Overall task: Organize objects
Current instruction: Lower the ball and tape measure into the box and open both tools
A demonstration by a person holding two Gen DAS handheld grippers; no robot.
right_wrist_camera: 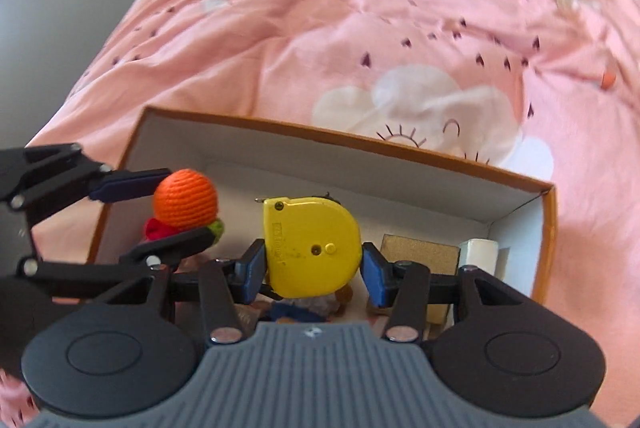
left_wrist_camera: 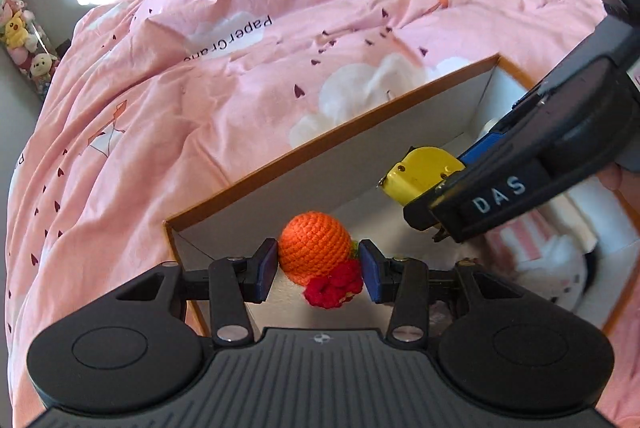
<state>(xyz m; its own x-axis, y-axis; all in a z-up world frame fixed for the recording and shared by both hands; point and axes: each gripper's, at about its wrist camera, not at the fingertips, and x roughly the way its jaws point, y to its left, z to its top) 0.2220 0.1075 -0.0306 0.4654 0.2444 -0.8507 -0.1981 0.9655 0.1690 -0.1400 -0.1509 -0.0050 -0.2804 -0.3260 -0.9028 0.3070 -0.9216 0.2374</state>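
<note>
Left wrist view: left tool (left_wrist_camera: 319, 270) grips an orange crochet toy (left_wrist_camera: 314, 248) above the box (left_wrist_camera: 280, 164) corner, open bedspread (left_wrist_camera: 160, 108) beyond its rim. Right wrist view: right tool (right_wrist_camera: 312, 270) clamps a yellow tape measure (right_wrist_camera: 310, 248) over the box interior, far wall ahead.

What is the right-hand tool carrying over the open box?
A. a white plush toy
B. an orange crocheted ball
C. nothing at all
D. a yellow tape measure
D: in the right wrist view the right gripper has its blue fingers pressed on both sides of the yellow tape measure, above the orange-rimmed box; the orange crocheted toy sits in the left gripper instead.
</note>
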